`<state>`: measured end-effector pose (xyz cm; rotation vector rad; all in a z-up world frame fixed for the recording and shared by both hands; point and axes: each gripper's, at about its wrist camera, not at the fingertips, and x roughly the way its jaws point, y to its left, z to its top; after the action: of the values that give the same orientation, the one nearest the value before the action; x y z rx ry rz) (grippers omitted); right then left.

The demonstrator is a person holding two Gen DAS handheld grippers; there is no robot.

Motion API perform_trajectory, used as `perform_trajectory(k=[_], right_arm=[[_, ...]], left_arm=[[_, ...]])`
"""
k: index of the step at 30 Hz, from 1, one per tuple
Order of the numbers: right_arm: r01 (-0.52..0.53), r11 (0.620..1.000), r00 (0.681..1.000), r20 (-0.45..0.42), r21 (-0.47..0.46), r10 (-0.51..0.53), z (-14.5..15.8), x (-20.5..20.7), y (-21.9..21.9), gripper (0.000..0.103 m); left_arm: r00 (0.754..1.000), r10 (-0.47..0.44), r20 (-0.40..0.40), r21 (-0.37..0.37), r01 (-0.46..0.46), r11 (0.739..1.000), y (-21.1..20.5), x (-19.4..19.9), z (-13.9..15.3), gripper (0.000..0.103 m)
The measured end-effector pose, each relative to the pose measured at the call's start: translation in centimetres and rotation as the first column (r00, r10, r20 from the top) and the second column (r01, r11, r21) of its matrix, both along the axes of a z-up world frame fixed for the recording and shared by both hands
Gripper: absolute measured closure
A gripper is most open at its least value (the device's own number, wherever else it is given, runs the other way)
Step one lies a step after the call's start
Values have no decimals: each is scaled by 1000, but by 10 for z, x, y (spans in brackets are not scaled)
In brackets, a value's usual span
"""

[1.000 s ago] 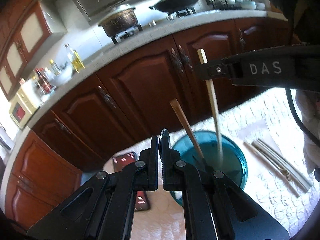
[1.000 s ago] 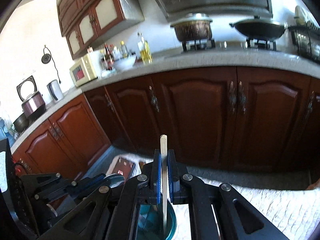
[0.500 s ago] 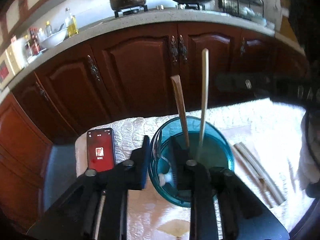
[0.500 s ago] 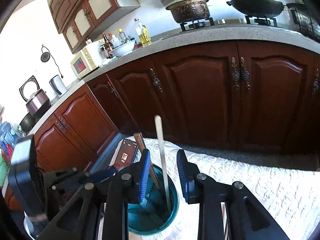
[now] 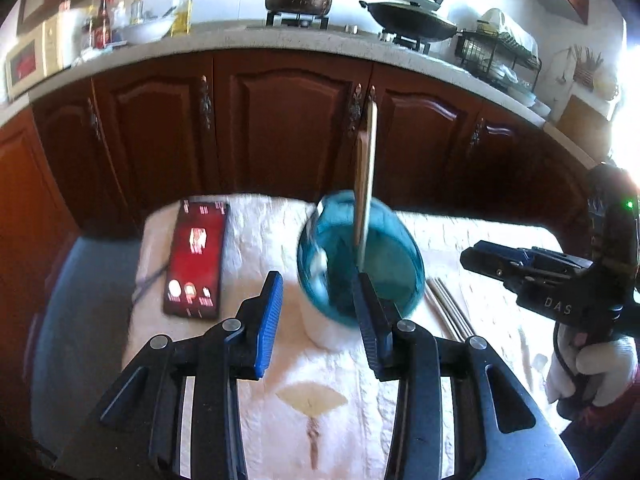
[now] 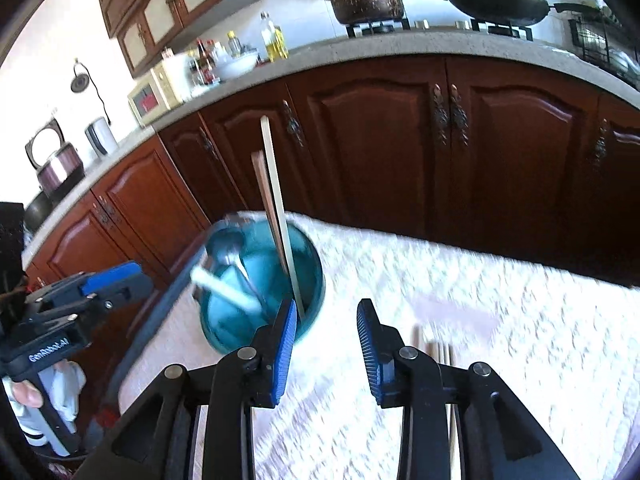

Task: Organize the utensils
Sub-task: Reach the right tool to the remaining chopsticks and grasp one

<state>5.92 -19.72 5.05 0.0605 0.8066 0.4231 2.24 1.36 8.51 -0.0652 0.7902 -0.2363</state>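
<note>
A teal glass cup [image 5: 388, 280] stands on the white cloth. It holds a pale chopstick [image 5: 372, 148], a brown chopstick [image 5: 360, 184] and a white spoon [image 5: 318, 264]. My left gripper [image 5: 316, 300] is just short of the cup, jaws opening, with only cloth between them. In the right wrist view the cup [image 6: 314, 280] with the pale chopstick [image 6: 276, 200] lies ahead and left of my right gripper [image 6: 328, 320]. Its jaws are opening and nothing is between them. More loose chopsticks [image 5: 448, 312] lie on the cloth right of the cup.
A phone [image 5: 196, 256] with a red screen lies on the cloth left of the cup. Dark wooden cabinets [image 5: 296, 128] under a worktop stand beyond the table's far edge. A gloved hand [image 5: 588, 372] holds the right gripper's handle.
The right gripper let go of the pale chopstick, which now stands in the cup. Both grippers opened and drew back from the cup; the left view rolled level.
</note>
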Motion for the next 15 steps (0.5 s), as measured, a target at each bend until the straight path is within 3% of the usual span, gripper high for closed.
perform_trajectory(k=[8, 15], right_arm=[[17, 999, 999, -34, -29, -18, -21, -27, -7, 73], [51, 998, 986, -158, -44, -58, -61, -36, -28, 73]], left_arm=[[998, 39, -50, 5, -39, 999, -8, -19, -31, 67], [992, 39, -119, 11, -38, 999, -22, -20, -67, 67]])
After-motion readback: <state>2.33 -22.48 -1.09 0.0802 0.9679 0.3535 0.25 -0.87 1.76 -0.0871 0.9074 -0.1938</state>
